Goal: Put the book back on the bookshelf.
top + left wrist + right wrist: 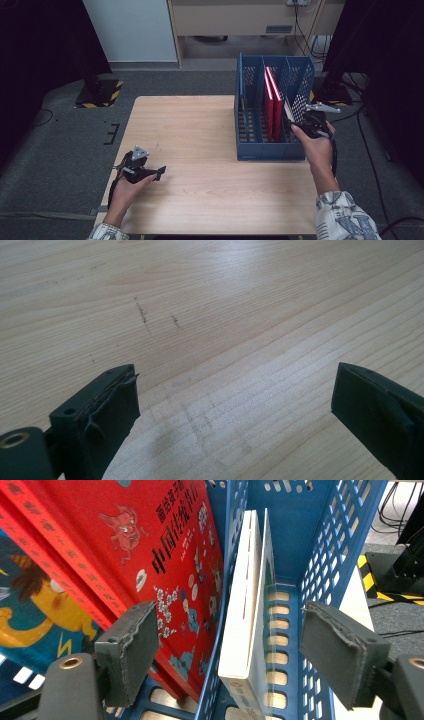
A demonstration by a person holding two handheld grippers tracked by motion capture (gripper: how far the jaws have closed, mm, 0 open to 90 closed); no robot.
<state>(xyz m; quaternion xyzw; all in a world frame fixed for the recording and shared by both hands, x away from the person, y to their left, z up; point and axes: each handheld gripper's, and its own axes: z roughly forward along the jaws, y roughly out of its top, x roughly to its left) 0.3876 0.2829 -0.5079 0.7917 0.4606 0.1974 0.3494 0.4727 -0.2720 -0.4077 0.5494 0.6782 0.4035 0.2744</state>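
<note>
Thin white hardcover book [243, 625] was stood upright in right-hand slot of blue plastic holed file rack [345, 540], just beside red picture books [165, 555] in next slot. Right claw [240, 655] was spread wide around white book, pads not pressing. Book was judged stiff, light, smooth, maybe slippery; best gripped flat on both covers near spine. Left claw [235, 410] was spread wide, nothing held, low over pale wooden desk [225, 305].

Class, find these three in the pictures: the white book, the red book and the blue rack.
white book [240, 625]: right gripper view, its page edge.
red book [165, 550]: right gripper view, its front cover.
blue rack [270, 150]: high view, its near wall.
</note>
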